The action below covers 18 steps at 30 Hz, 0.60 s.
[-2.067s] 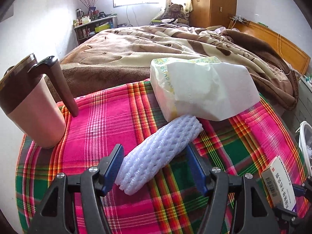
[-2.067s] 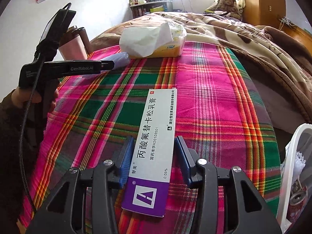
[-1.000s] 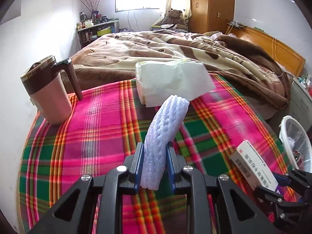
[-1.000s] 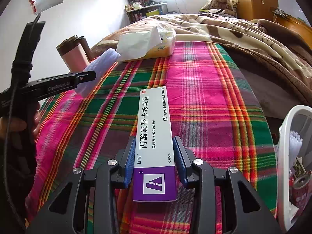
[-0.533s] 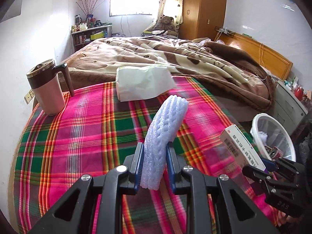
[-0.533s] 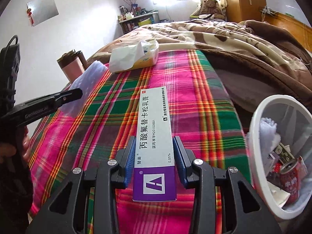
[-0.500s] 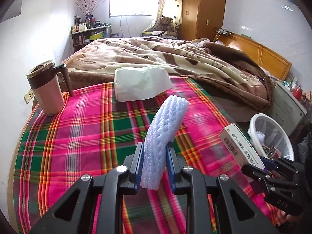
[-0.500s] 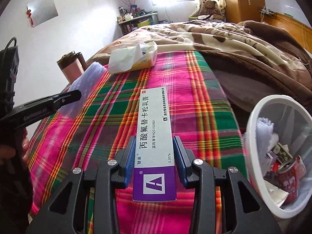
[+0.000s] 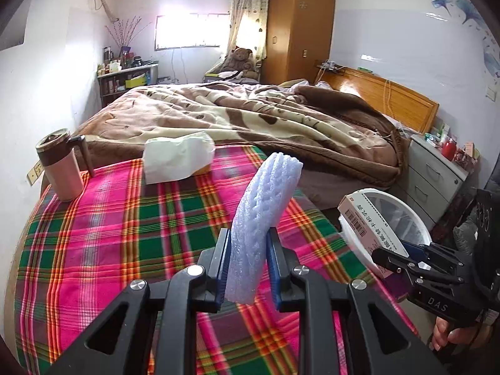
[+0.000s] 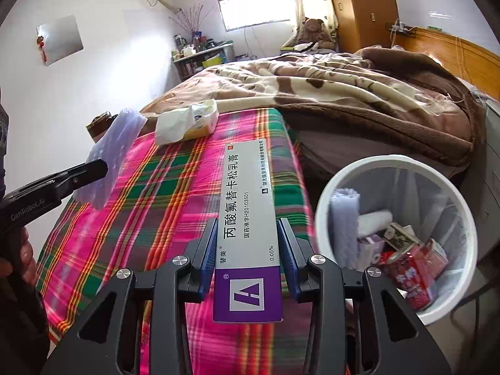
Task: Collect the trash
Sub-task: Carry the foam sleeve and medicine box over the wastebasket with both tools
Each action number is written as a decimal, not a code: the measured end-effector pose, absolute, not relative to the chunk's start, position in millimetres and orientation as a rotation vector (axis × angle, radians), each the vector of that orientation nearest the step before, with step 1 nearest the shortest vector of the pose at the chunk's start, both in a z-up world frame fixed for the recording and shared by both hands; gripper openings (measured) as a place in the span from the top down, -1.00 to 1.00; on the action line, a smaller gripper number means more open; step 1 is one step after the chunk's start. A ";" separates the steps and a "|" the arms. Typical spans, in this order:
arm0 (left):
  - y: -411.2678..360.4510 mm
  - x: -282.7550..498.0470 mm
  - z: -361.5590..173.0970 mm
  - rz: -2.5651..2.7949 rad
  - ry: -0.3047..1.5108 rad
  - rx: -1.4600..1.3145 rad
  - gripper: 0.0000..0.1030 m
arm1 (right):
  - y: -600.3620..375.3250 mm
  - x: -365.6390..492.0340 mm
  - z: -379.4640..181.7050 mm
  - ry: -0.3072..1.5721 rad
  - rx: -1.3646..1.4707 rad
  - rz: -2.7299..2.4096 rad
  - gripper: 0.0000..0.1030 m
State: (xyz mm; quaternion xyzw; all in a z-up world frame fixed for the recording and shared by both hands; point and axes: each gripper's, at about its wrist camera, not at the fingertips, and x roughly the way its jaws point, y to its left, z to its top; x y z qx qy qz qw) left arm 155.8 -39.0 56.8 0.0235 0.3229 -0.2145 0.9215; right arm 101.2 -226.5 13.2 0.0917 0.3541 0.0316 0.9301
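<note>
My left gripper (image 9: 247, 262) is shut on a pale lilac foam net sleeve (image 9: 264, 215), which stands upright above the plaid tablecloth (image 9: 125, 234). In the right wrist view the same foam sleeve (image 10: 112, 153) shows at the left, held up by that gripper. My right gripper (image 10: 247, 250) is shut on a long white and purple medicine box (image 10: 247, 218), lifted off the cloth. The medicine box (image 9: 368, 225) also shows at the right of the left wrist view. A white trash bin (image 10: 403, 168) with several scraps inside stands below the table's right edge; its rim (image 9: 415, 222) lies behind the box.
A pink and brown lidded mug (image 9: 61, 168) stands at the table's far left corner. A tissue pack (image 9: 178, 156) lies at the far edge. A bed with a brown blanket (image 9: 250, 115) lies beyond, and grey drawers (image 9: 434, 175) stand right of the bin.
Both grippers have risen and drawn back from the table toward the right with their loads. The trash bin has come much further into view on the right.
</note>
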 end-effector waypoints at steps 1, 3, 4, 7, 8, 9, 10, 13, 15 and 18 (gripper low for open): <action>-44.2 152.8 57.5 -0.450 0.659 0.052 0.55 | -229.7 98.6 14.4 0.721 0.189 0.058 0.25; -53.1 148.0 58.4 -0.465 0.653 0.053 0.55 | -235.6 93.9 17.2 0.708 0.191 0.039 0.25; -57.1 145.7 58.5 -0.473 0.653 0.053 0.55 | -239.4 91.4 18.7 0.702 0.191 0.029 0.25; -71.1 139.3 59.2 -0.495 0.645 0.060 0.55 | -251.1 82.8 22.7 0.687 0.197 0.003 0.25; -75.3 136.7 59.4 -0.500 0.643 0.065 0.55 | -256.4 78.9 23.4 0.683 0.198 -0.004 0.25; -79.3 135.1 59.4 -0.507 0.642 0.067 0.55 | -260.6 76.9 24.3 0.680 0.198 -0.013 0.25; -83.8 133.3 59.5 -0.516 0.642 0.065 0.55 | -264.6 75.1 24.9 0.676 0.200 -0.023 0.25; -97.5 127.0 59.3 -0.536 0.633 0.076 0.55 | -276.7 71.3 26.4 0.667 0.209 -0.049 0.25; -107.9 124.2 58.6 -0.558 0.633 0.077 0.55 | -284.7 68.9 27.7 0.660 0.215 -0.068 0.25; -123.9 119.9 57.1 -0.584 0.636 0.085 0.54 | -295.2 65.8 28.8 0.653 0.221 -0.092 0.25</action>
